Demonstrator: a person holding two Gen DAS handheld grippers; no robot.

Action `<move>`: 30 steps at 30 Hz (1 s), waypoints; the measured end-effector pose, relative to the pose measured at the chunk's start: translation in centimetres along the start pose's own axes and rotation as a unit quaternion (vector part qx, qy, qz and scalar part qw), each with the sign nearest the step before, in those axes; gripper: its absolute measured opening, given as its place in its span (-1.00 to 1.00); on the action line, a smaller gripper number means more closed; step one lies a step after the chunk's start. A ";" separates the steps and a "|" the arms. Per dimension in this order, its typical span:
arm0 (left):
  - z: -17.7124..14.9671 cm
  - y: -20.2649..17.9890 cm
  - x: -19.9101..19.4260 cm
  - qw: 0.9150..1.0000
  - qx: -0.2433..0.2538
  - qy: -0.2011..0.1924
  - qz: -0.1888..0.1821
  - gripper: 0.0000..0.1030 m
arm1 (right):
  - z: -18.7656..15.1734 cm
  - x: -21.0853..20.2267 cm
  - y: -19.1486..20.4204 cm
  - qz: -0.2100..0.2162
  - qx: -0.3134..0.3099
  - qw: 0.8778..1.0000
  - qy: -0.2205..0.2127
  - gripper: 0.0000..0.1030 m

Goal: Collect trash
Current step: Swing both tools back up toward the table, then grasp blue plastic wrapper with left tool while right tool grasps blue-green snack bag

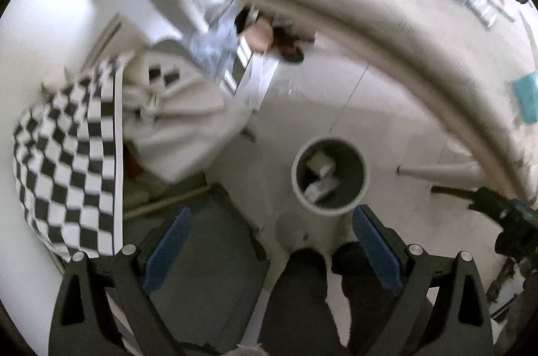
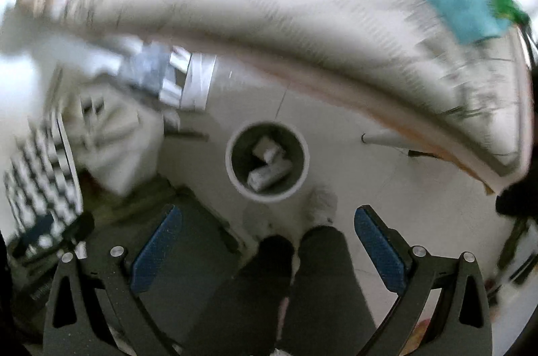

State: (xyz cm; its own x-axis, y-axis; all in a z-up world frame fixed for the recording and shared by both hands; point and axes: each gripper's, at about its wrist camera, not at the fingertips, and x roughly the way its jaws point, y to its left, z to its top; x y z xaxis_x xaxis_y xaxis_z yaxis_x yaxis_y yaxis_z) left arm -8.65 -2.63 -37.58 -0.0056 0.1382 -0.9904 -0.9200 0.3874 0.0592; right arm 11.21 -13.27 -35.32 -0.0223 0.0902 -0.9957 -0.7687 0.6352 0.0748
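Blue-padded left claw (image 1: 269, 241) spread wide, empty, pointing down over the tiled floor (image 1: 343, 107). Right claw (image 2: 269, 241) likewise spread, gripping nothing. Beyond both, standing on the floor beside the bench (image 2: 269, 12): grey bin (image 2: 267, 163) (image 1: 329, 176) holding pale crumpled trash (image 2: 269, 167). Checkered cloth (image 1: 64, 161) off left.

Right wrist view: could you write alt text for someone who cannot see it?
Blurry fisheye view looking down at a round grey bin on a pale floor, with crumpled whitish trash inside. The open, empty right gripper frames the bottom, above the person's dark trouser legs.
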 end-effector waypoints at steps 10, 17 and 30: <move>11.8 -10.6 -4.2 0.996 0.070 -0.059 -0.001 0.90 | 11.0 -5.5 -16.9 -0.022 0.246 0.967 -0.064 1.00; 21.3 -21.1 -3.3 0.988 0.143 -0.055 0.001 0.90 | 17.5 -2.3 -25.3 -0.018 0.321 0.947 -0.025 1.00; 30.1 -30.1 5.1 0.965 0.258 0.047 0.005 0.82 | 25.5 3.0 -23.2 -0.008 0.275 0.961 0.015 0.99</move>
State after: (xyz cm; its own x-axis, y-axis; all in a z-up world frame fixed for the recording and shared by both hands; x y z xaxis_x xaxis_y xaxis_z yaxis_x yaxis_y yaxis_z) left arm 30.83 13.81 -40.68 -0.0720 0.0698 -0.9950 -0.6028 0.7917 0.0992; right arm 45.32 -8.20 -38.61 -0.0373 0.0598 -0.9975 -0.3156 0.9464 0.0686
